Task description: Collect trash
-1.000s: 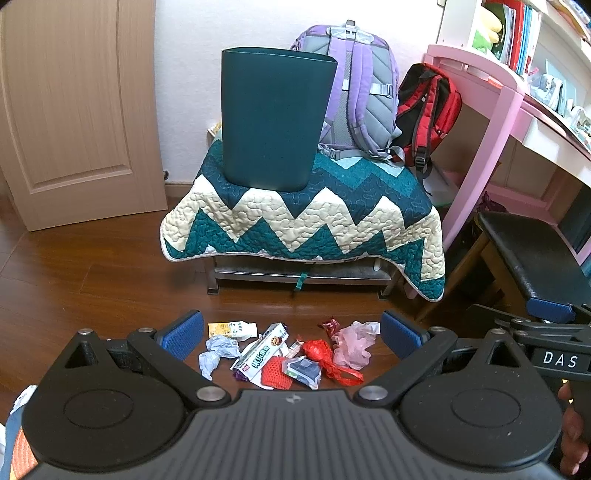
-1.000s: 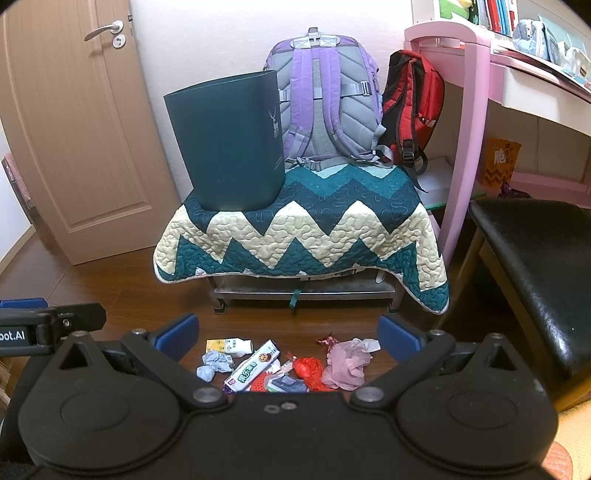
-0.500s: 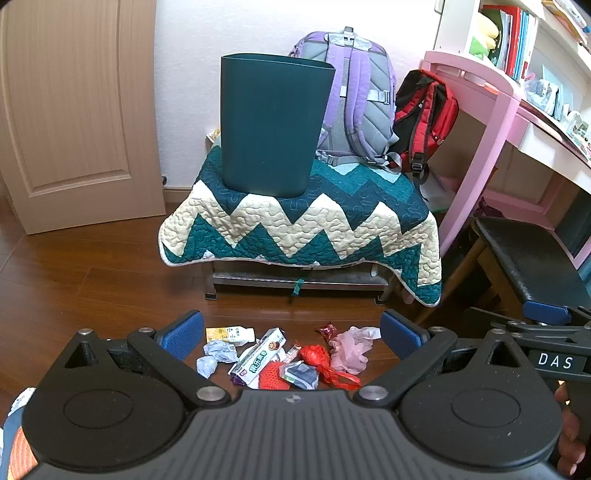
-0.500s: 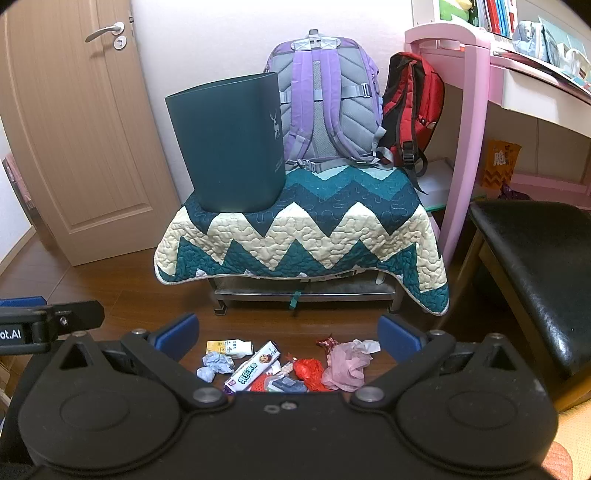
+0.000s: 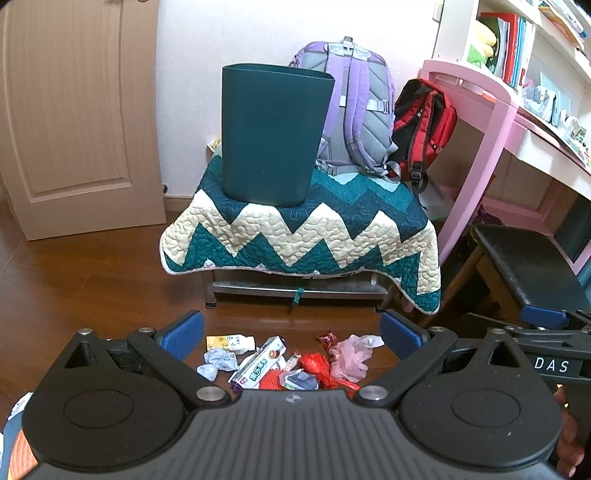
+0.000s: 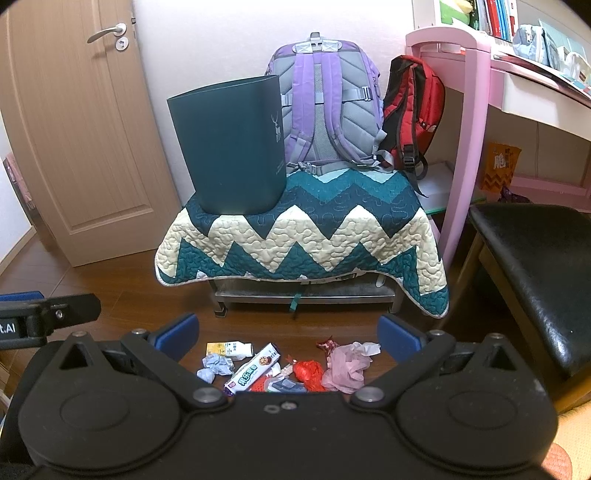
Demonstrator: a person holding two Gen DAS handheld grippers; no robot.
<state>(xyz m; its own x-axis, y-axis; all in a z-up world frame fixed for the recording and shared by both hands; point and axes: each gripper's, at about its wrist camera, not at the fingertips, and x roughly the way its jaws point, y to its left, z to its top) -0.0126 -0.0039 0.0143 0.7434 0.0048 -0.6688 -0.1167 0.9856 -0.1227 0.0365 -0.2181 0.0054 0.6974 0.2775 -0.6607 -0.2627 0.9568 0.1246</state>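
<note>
Left wrist view, far left: wooden door (image 5: 79, 110), shut, above brown wood floor (image 5: 74, 288). Next right, dark teal bin (image 5: 271, 134), upright on a low bench draped with a zigzag quilt (image 5: 295, 236); behind the bin, purple backpack (image 5: 360, 110) leaning on the wall, red backpack (image 5: 424, 122) just beside it. Further right, pink desk (image 5: 476, 122) with books on the shelves above, then a black padded stool (image 5: 528, 266). Lower down, left gripper (image 5: 291, 334) held wide open, nothing between its blue pads (image 5: 183, 334), hanging above the trash pile on the floor in front of the bench. Pile, left to right: small white bottle (image 5: 231, 343) lying on its side, crumpled blue paper (image 5: 218, 363) just below it, long snack wrapper (image 5: 260, 363), red netting (image 5: 314, 367), pink plastic wad (image 5: 351, 356). All of it loose on the floor, none inside the bin as far as can be seen. At the right edge, part of the other tool marked DAS. Right wrist view, same order: door with a metal handle (image 6: 109, 33), bin (image 6: 231, 144) with a small deer mark on its side, quilt (image 6: 299, 236), both backpacks, desk, stool. Right gripper (image 6: 290, 334) likewise spread wide and empty, above the same pile: bottle (image 6: 231, 349), blue paper (image 6: 216, 367), wrapper (image 6: 255, 373), red netting (image 6: 308, 373), pink wad (image 6: 349, 363).
</note>
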